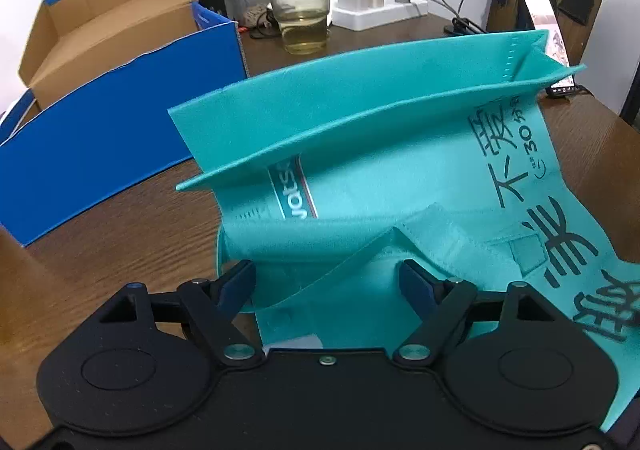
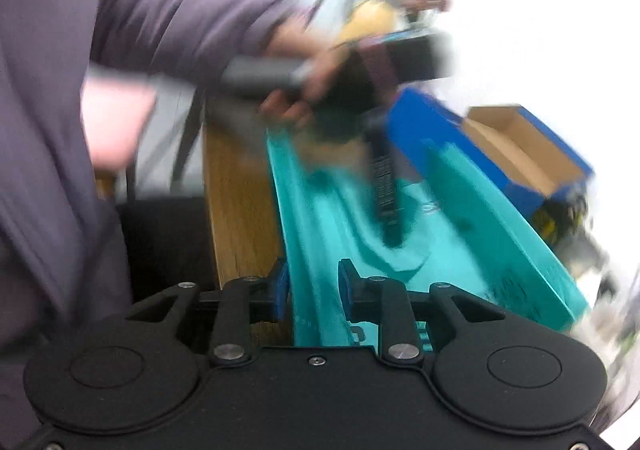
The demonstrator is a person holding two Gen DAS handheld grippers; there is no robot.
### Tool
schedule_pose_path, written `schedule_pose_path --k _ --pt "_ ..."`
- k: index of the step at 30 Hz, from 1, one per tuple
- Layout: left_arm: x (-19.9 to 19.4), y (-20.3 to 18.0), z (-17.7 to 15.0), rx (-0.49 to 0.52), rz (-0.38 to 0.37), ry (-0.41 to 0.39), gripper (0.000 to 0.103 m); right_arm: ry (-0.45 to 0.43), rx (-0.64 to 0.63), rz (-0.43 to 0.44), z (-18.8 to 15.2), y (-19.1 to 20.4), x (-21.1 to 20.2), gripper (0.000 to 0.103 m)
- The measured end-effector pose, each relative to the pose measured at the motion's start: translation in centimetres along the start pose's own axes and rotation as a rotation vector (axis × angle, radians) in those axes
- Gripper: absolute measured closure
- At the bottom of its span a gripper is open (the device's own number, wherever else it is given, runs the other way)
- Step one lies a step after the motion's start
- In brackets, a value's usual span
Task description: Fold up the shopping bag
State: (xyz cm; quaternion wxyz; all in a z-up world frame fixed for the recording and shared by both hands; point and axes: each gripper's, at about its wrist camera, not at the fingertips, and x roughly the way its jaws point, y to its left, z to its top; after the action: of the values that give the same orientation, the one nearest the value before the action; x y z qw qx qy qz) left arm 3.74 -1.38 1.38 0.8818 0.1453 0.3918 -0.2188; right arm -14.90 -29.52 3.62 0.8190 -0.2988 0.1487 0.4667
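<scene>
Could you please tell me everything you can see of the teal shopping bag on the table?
The shopping bag is teal, of what looks like soft non-woven fabric, printed with large dark characters and a small striped label. It lies on the brown wooden table, unfolded: its far end stands up as two long flaps with a stitched seam, and a strap handle lies loose across the middle. The left gripper is open over its near edge. The right gripper straddles a raised fold, its jaws not closed, though that view is blurred.

- Shopping bag [image 1: 360, 153]: teal non-woven fabric with dark printed characters, lying on the wooden table.
- Base panel raised upright; handle strap [image 1: 452, 246] lies flat.
</scene>
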Motion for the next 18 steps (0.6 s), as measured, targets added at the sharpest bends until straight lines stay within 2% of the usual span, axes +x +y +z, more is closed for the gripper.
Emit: schedule_pose_path --k 3,6,9,12,13,15,18 --pt "-1.0 -1.5 -1.4 -0.007 0.024 -0.029 0.025 -0.034 0.204 0.006 -0.5 -2.9 -1.0 0.077" --pt "-1.6 -2.8 -2.5 0.007 0.058 -0.062 0.025 -0.086 0.38 0.1 -1.7 -5.1 -1.0 0.079" --pt "-2.4 -3.5 -3.5 -0.007 0.082 -0.086 0.025 -0.172 0.461 0.191 -2.5 -6.1 -1.9 0.079" --pt "-2.7 -3.9 -4.1 -0.028 0.094 -0.106 0.025 -0.197 0.551 0.149 -3.4 -7.6 -2.5 0.077" --pt "-2.7 -4.1 -4.2 -0.031 0.096 -0.113 0.025 -0.18 0.568 0.123 -3.7 -8.0 -2.3 0.077" --pt "-2.5 -4.3 -4.2 -0.03 0.102 -0.131 0.025 -0.08 0.56 0.048 -4.1 -8.2 -1.0 0.077" --pt "-3.2 -4.2 -4.8 -0.03 0.06 -0.156 0.025 0.007 0.536 0.022 -4.7 -7.6 0.7 0.078"
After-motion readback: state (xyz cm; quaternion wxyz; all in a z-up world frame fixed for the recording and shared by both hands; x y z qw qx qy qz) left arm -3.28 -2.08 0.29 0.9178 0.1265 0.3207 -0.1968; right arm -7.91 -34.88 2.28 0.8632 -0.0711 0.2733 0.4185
